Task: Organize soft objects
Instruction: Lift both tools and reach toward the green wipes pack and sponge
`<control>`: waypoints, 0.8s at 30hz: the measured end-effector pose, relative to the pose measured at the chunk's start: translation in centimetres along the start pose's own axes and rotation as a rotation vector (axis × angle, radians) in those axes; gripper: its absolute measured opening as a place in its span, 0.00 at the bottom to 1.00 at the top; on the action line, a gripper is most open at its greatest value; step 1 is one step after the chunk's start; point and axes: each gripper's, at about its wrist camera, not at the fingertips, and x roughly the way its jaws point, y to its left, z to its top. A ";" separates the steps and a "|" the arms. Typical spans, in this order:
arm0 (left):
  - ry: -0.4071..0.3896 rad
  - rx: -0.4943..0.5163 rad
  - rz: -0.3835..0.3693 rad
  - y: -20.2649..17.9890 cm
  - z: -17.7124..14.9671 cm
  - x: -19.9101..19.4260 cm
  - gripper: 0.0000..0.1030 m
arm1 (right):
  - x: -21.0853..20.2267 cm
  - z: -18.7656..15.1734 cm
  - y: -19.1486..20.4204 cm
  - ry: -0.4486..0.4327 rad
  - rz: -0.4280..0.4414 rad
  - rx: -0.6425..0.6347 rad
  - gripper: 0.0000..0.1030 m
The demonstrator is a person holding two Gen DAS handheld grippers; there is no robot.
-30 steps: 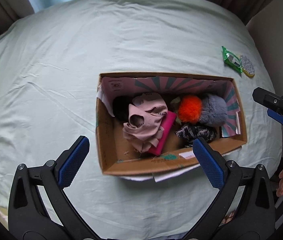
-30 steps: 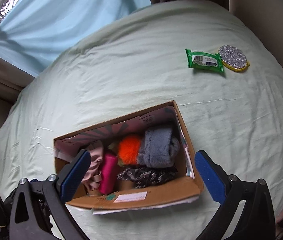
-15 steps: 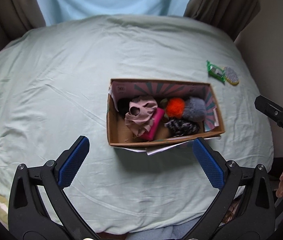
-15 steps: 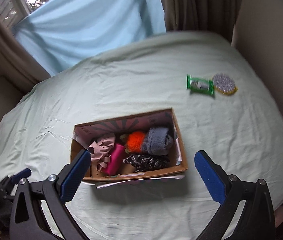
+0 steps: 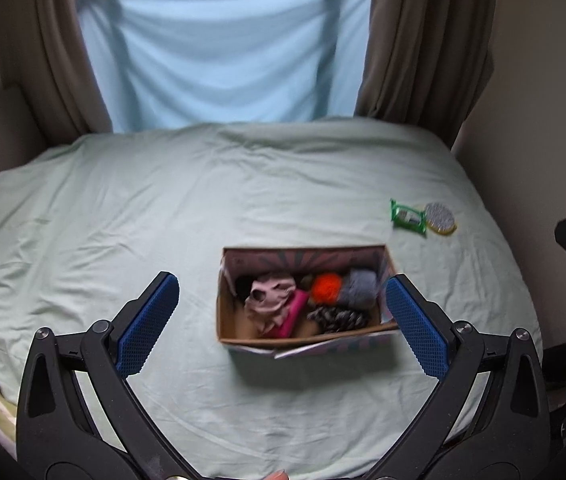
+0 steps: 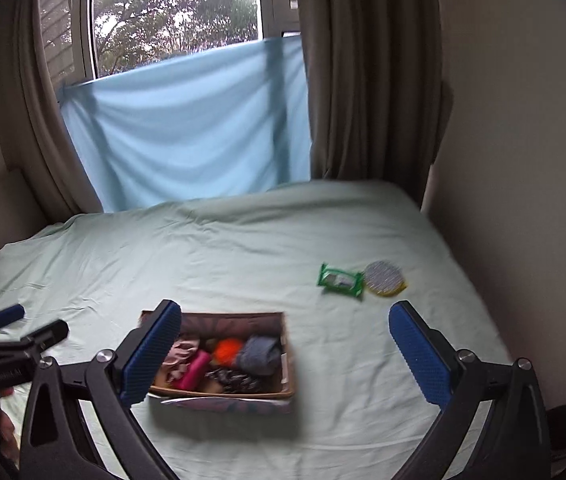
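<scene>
An open cardboard box sits on the bed. It holds a pink cloth, a magenta item, an orange pom-pom, a grey fuzzy item and a dark patterned cloth. My left gripper is open and empty, well back from the box. My right gripper is open and empty, also held back. Each gripper shows at the edge of the other's view.
A green packet and a round silver-and-yellow pad lie on the pale green bed sheet to the right of the box. A blue cloth, brown curtains and a wall stand behind the bed.
Both grippers have pulled back and up from the box, which now looks smaller. The window, curtains and wall have come into view. Both grippers stay open and empty.
</scene>
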 end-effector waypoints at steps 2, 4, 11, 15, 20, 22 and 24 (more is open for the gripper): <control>-0.011 -0.006 0.003 -1.1 0.3 -0.3 1.00 | -0.5 0.2 -1.1 -0.014 -0.002 -0.015 1.00; -0.015 -0.012 0.012 -2.6 0.5 -0.4 1.00 | -0.6 0.3 -2.6 -0.026 -0.004 -0.029 1.00; -0.016 -0.025 0.041 -9.1 1.0 -0.1 1.00 | 0.3 0.9 -8.8 -0.010 0.026 -0.037 1.00; -0.008 -0.038 0.051 -13.1 1.5 1.2 1.00 | 1.4 1.7 -12.7 -0.006 0.053 -0.069 1.00; 0.012 -0.014 0.052 -18.3 2.6 3.6 1.00 | 3.7 2.9 -17.2 0.012 0.093 -0.100 1.00; 0.030 -0.001 0.048 -19.9 3.2 4.9 1.00 | 4.7 3.3 -18.7 0.021 0.102 -0.107 1.00; 0.049 0.000 0.037 -20.9 3.9 6.0 1.00 | 6.2 3.8 -20.4 0.047 0.113 -0.112 1.00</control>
